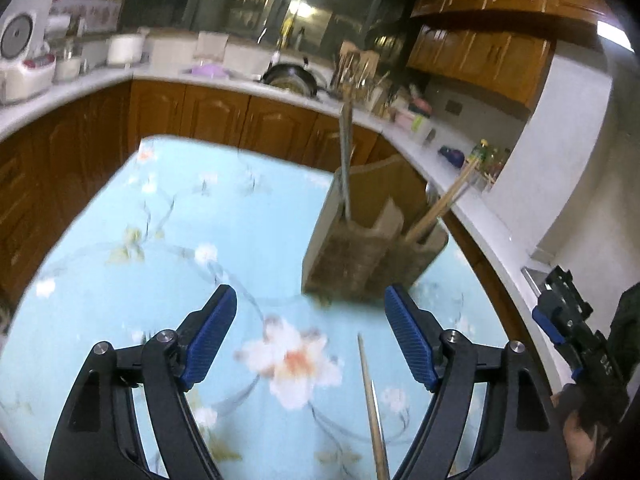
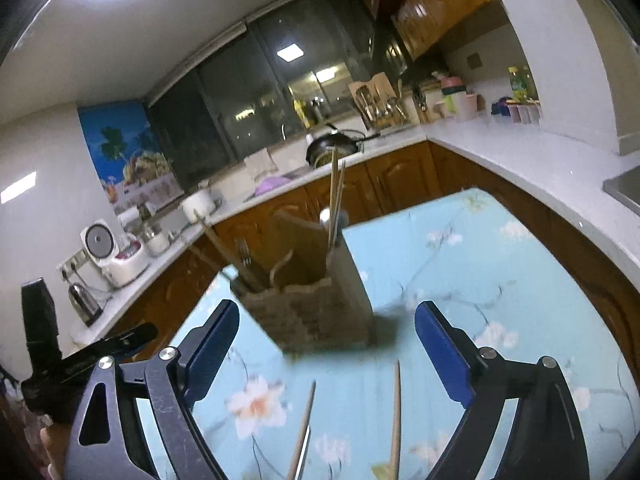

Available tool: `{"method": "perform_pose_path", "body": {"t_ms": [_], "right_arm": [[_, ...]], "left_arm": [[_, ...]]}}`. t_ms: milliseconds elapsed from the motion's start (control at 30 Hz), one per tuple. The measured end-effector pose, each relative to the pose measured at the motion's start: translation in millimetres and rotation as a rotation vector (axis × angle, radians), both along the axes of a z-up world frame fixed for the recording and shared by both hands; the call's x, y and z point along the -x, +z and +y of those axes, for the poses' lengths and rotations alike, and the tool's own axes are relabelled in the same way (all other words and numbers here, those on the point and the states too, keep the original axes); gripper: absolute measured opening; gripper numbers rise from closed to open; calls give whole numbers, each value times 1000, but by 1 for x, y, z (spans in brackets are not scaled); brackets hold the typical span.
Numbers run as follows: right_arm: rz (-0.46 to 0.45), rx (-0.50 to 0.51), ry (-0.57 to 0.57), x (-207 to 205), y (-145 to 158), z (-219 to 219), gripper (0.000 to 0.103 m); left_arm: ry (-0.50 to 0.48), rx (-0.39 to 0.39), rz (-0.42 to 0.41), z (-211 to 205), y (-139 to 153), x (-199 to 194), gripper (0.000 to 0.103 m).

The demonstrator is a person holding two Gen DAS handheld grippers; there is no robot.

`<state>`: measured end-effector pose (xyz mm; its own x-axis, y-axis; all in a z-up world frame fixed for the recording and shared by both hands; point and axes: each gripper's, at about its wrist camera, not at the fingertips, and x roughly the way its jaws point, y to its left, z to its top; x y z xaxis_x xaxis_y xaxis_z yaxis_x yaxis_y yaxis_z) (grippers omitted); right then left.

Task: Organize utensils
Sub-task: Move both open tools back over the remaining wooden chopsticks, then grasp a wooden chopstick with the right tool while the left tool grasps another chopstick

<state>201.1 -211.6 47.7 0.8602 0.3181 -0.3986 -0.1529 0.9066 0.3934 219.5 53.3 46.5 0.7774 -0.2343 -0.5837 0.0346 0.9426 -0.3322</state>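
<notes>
A brown woven utensil holder [image 1: 360, 260] stands on the blue floral tablecloth [image 1: 180, 220], with chopsticks [image 1: 444, 204] and a metal utensil [image 1: 345, 152] upright in its compartments. It also shows in the right wrist view [image 2: 316, 312], holding forks [image 2: 244, 256] and chopsticks [image 2: 335, 200]. My left gripper [image 1: 310, 336] is open and empty, just before the holder. A loose chopstick [image 1: 372, 404] lies between its fingers. My right gripper [image 2: 326, 352] is open and empty. Two loose chopsticks [image 2: 396, 412] [image 2: 302, 428] lie on the cloth between its fingers. The right gripper's body shows at the left wrist view's right edge [image 1: 576, 332].
An L-shaped white counter [image 1: 248, 84] over wooden cabinets [image 1: 200, 116] wraps behind the table. On it stand a rice cooker [image 2: 116, 256], a kettle [image 2: 84, 300], a wok [image 2: 336, 144] and a drying rack [image 2: 376, 104]. A sink [image 2: 624, 188] is at right.
</notes>
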Motion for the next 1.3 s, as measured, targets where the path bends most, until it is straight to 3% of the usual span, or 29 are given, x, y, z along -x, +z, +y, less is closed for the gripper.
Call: {"method": "perform_pose_path", "body": {"t_ms": [533,700,800,1100,1233,1300], "right_arm": [[135,78,-21,59,-55,8,91],[176,152,-30,60,-63,12,91],[239,229,-74,52,-64,13,99],[252,237,-53,45,-67,6,100],[236,170,-33,38,-69,-3,100],[287,228,-46,29,-71,-1,101]], "left_arm": [[-33,-11,132,-12,-45,32,78],[-48,-33,159,-21,-52,34,78],[-49,-35,173,-23,-55,33,78],[-67,-61,209,-31,-62,22,78],[-77,-69,227,-35,-67,15,78],[-82,-73,232,-38,-69,12,78]]}}
